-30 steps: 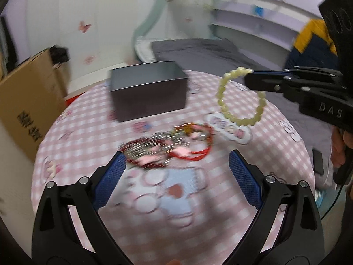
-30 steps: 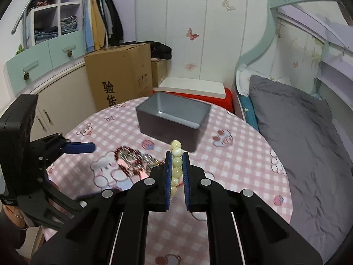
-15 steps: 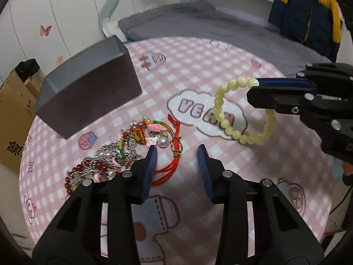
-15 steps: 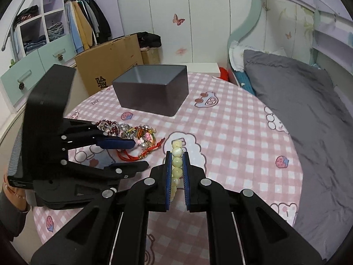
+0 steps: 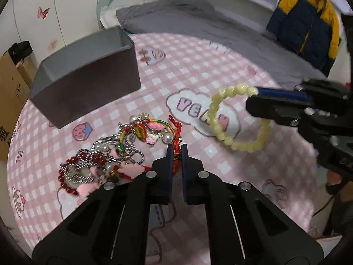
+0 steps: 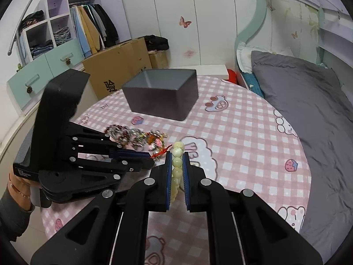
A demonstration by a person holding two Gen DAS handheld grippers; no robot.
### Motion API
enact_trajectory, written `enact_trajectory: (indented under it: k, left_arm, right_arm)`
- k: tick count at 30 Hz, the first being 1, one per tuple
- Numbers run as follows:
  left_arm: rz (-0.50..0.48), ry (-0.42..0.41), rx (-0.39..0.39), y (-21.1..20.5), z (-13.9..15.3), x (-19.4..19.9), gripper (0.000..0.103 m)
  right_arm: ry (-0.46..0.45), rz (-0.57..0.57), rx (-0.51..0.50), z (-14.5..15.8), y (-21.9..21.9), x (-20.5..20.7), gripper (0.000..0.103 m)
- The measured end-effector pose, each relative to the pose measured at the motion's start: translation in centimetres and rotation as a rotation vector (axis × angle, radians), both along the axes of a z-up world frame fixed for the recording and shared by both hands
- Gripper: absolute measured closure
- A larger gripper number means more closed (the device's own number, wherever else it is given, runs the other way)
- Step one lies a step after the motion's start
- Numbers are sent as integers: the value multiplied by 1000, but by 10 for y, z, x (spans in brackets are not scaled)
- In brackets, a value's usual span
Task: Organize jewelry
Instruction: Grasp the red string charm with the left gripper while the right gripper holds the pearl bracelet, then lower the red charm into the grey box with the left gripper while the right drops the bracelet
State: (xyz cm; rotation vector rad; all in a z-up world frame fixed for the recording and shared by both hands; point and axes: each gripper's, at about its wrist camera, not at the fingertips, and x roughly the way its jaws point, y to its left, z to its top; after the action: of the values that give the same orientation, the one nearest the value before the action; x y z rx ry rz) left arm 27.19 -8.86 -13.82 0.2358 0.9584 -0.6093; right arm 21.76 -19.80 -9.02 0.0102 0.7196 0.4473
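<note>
I see butterfly-stickered walls (image 6: 172,22), a grey bed (image 6: 308,92), an open wardrobe (image 6: 72,28), a cardboard box (image 6: 119,66).

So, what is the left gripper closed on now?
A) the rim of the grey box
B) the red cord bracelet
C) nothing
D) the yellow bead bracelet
B: the left gripper has its fingers pressed on the red cord bracelet at the edge of the jewelry pile, while the yellow bead bracelet hangs from the right gripper.
</note>
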Motion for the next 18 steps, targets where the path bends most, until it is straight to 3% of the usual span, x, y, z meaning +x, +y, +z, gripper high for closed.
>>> enact_trajectory:
  k: [7,13,18]
  left_arm:
    - [38,-96,-176,42,65,-18,96]
    - [64,-166,-242,67,101,-22,96]
    - [107,-205,-233,79,113,-2,96]
  right_arm:
    - [-47,27,47,28,12,-5,95]
    - [-78,43,55,50,26,1,95]
    - [-110,27,44,65,37,22,95]
